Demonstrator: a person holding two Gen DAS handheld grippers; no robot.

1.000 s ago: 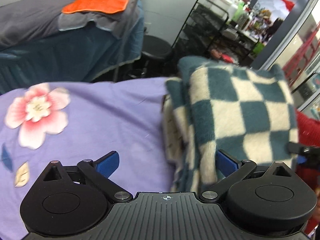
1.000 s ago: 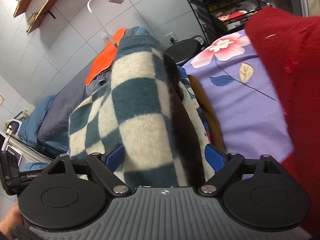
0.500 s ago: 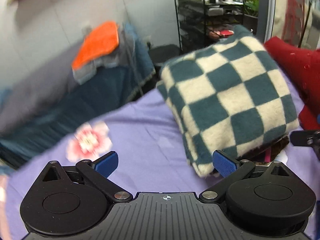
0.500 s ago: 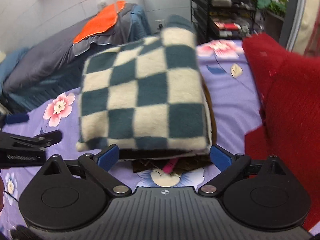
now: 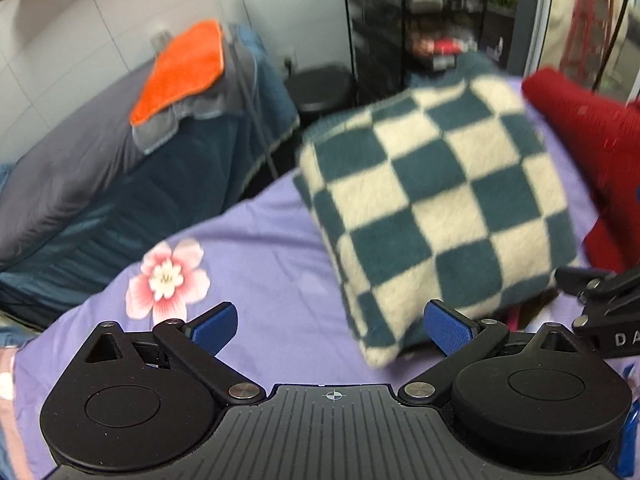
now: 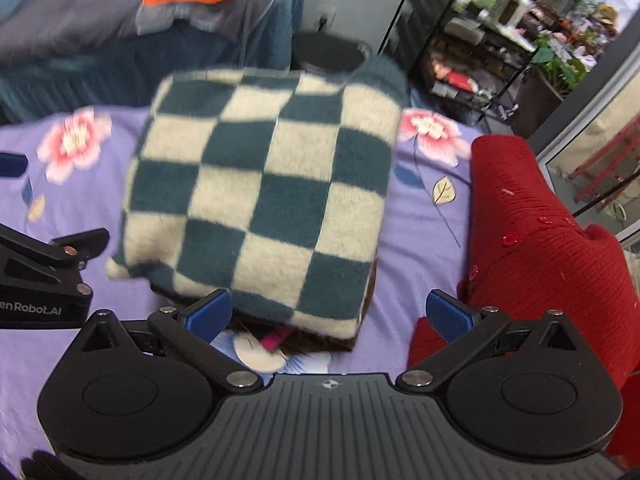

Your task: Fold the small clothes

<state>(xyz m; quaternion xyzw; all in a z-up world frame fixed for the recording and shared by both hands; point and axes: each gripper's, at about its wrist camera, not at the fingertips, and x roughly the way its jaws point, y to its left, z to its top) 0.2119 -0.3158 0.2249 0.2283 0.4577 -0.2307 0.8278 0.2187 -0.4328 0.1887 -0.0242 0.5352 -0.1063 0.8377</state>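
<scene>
Checked garment (image 6: 264, 196): a fluffy knit in dark teal and cream squares, folded into a thick, roughly square bundle with a plain teal edge at its far corner. It lies on the purple sheet (image 5: 256, 256), ahead of both my pairs of jaws.
Under the bundle: a dark brown layer with a bit of pink (image 6: 276, 338) pokes out at the near edge, just ahead of my right jaws. What it is I cannot tell.
Left gripper (image 5: 334, 330): jaws released, spread wide, nothing between the blue pads (image 5: 214, 326). The bundle's near corner sits just ahead of my right-hand pad, not clamped.
Right gripper (image 6: 330, 316): jaws opening, wide apart. The bundle's near edge lies ahead of the gap and overlaps my left pad (image 6: 208, 314) in view, but neither pad presses on it.
Red garment (image 6: 532, 256): a ribbed red knit with small red buttons, heaped beyond my right gripper's right-hand pad, beside the checked bundle with a strip of sheet between them.
Count, garments on the sheet: one checked, one red.
Count, printed flowers: two pink ones show in the right wrist view, one to each side of the bundle; one in the left wrist view, ahead of my left pad.
Count, orange cloth (image 5: 182, 70): one, on a grey and blue covered surface well beyond the jaws.
Sharpness: both views are somewhat blurred.
</scene>
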